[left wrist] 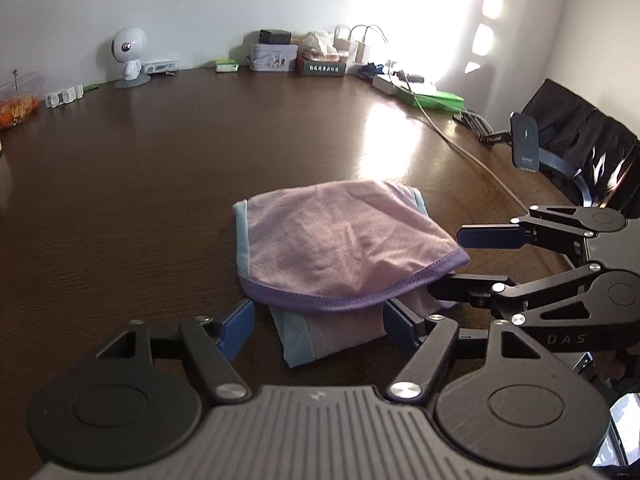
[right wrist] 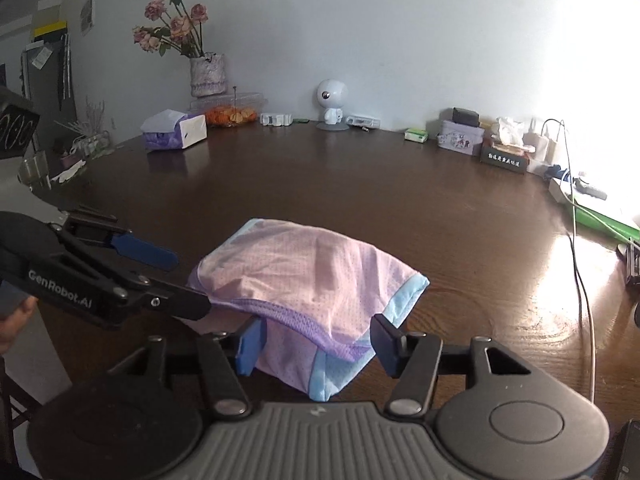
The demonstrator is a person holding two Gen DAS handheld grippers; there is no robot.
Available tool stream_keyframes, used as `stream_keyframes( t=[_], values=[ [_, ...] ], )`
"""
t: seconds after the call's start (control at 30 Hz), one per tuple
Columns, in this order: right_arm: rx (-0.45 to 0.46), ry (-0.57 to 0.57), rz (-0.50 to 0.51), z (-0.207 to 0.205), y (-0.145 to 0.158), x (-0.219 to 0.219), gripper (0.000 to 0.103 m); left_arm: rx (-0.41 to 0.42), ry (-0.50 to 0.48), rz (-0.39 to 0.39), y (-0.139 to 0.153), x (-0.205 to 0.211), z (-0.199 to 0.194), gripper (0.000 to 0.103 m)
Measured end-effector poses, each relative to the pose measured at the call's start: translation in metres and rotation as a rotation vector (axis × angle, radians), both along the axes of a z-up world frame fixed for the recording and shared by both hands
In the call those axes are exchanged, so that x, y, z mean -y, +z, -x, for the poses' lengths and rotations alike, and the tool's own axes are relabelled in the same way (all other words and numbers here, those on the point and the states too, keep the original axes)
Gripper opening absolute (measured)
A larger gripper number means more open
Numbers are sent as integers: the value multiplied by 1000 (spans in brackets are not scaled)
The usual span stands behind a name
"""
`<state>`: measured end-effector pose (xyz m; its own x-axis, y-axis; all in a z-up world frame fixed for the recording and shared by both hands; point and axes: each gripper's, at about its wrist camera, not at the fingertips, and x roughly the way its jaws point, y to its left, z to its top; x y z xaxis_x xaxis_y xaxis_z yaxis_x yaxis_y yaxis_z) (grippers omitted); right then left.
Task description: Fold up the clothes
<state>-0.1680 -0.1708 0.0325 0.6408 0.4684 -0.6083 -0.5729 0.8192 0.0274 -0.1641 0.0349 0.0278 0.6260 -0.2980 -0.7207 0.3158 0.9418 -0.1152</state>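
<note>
Pink mesh garment [left wrist: 344,248] sat folded in a loose heap on the dark wood counter [left wrist: 160,168], toward the near edge and well clear of the clutter lined up along the far edge. Purple hem ran along the near side of its top layer, light-blue trim showed on the end and on the lower layer poking out underneath.

Left gripper [left wrist: 320,330]: jaws stood apart, blue pads either side of the lower layer's near corner, no pad pressing on cloth that I could see. From the right wrist view the left gripper [right wrist: 176,280] came in from the left, one finger over the garment's left end, the other tucked at the purple hem; contact there couldn't be told.

Right gripper [right wrist: 316,344]: jaws also apart, straddling the near corner of the garment, pads not clamped on it. In the left wrist view the right gripper [left wrist: 452,260] sat at the garment's right end, upper finger clear above the cloth, lower finger at hem level.

Far edge held a small white robot figure [right wrist: 330,106], a patterned tin [right wrist: 458,138] and a vase of pink roses [right wrist: 206,74]. White cable [left wrist: 472,156] ran along the right edge.
</note>
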Motion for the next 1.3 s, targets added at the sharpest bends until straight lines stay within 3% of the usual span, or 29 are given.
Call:
stream_keyframes(
  t=[0.1,0.13,0.2,0.4,0.53,0.6,0.77,0.87,0.93,1.03,1.2,1.3],
  values=[
    [-19,24,9,-1,-11,-2,54,2,13,-83,-6,8,-3,72],
    [-23,26,7,-2,-13,-2,46,7,19,-117,-7,12,-5,72],
    [-23,24,-16,-5,-16,0,43,14,27,-168,-8,17,-9,70],
    [-34,-5,-67,-21,-20,4,32,10,60,-193,-5,18,-32,61],
    [-51,-32,-96,-32,-19,8,34,-4,60,-173,1,16,-38,61],
    [-41,-38,-102,-33,-18,10,40,-11,59,-162,4,15,-41,61],
    [-17,-64,-137,-37,-10,18,42,44,81,-48,29,2,-46,61],
    [7,-76,-187,-42,-1,18,42,60,100,-20,26,7,-67,62],
    [0,-89,-195,-50,0,14,40,52,95,-9,22,12,-81,62],
    [-35,-88,-166,-61,-3,4,20,2,70,-46,7,18,-88,58],
    [-78,-42,-91,-60,-20,-7,20,-33,102,20,-3,0,-77,62],
    [-86,-20,-95,-51,-17,-5,23,-30,102,7,-1,-6,-68,64]
  ],
)
